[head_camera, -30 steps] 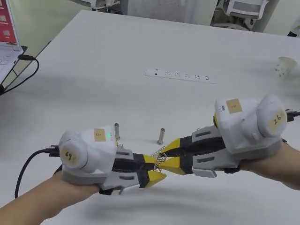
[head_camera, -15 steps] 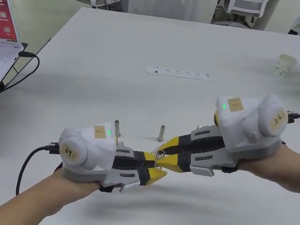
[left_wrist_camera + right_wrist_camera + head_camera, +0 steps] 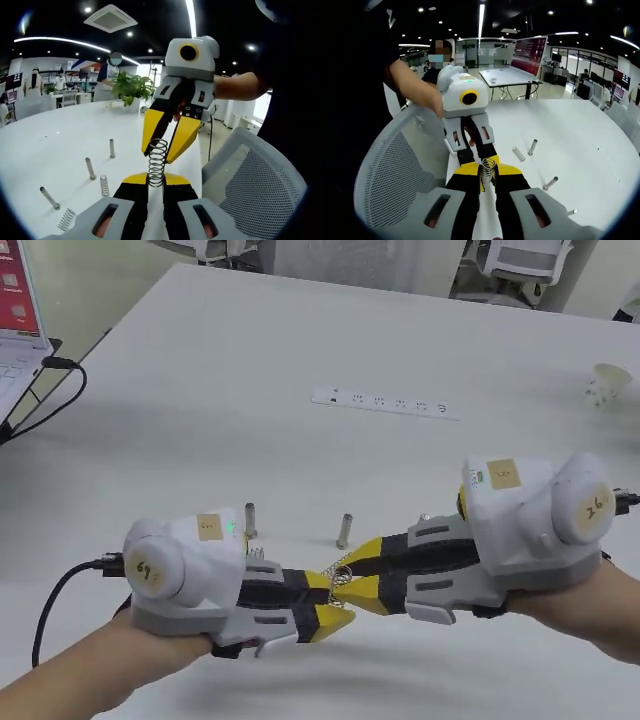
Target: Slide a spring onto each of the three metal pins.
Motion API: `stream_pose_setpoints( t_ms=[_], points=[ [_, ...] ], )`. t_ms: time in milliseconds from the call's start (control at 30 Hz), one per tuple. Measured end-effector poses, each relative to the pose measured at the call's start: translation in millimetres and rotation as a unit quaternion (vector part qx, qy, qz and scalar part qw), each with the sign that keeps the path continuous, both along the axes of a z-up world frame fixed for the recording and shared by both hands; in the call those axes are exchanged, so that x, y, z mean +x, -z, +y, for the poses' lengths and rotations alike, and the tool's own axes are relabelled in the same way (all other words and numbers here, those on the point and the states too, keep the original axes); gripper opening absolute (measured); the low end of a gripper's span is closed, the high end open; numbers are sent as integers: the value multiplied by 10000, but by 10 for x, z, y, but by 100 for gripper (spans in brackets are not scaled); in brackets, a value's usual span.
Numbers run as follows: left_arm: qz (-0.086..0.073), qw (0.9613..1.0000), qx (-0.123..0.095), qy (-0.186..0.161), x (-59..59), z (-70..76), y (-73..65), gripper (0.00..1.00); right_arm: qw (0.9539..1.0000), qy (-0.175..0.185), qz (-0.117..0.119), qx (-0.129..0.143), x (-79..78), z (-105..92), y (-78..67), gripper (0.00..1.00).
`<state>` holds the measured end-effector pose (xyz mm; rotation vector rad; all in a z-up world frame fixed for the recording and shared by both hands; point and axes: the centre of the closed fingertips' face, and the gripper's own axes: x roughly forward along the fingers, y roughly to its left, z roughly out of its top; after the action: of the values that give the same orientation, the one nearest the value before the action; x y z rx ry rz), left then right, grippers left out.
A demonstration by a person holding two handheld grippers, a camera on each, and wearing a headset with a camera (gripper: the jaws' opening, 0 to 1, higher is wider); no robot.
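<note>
The left gripper (image 3: pixel 156 179) has its jaws pressed together on the near end of a spring (image 3: pixel 157 160). In the left gripper view the coil stands straight out along those jaws. Its long axis runs from that gripper's tips across to the tips of the right gripper (image 3: pixel 488 176), which faces it nose to nose above the table (image 3: pixel 300 360). The right jaws sit narrowly apart around the spring's far end, and I cannot tell whether they press on it. In the head view the spring lies nearly level, left to right, while the pins stand upright on the table beyond the tips, away from the person. The left pin (image 3: pixel 249 520) is just behind the left gripper's body, and the middle pin (image 3: pixel 344 530) is just behind where the tips meet, about equally near to both grippers. By my reading, the spring must be turned from level to upright before it can drop over a pin. Two more loose springs (image 3: pixel 104 185) lie among the pins.
</note>
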<state>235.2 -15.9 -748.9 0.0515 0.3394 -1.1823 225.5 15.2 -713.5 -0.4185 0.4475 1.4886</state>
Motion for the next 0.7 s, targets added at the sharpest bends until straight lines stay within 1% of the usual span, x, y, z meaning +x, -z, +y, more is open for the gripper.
stream_pose_setpoints(
  t_ms=[33, 100, 400, 700],
  points=[
    [-1, 10000, -10, -10, 1, 5, -4, 2, 10000, 4, -5, 4, 1, 3, -5, 8],
    [61, 10000, -44, -47, 3, 14, -8, 2, 10000, 7, -27, 5, 1, 10, -12, 8],
    [49, 9999, -58, -114, -3, 24, -26, 2, 9998, -47, -165, -45, -19, 30, -30, 8],
    [88, 9998, -106, -175, -5, 14, -36, 3, 9998, -46, -184, -52, -28, 29, -38, 8]
  ],
)
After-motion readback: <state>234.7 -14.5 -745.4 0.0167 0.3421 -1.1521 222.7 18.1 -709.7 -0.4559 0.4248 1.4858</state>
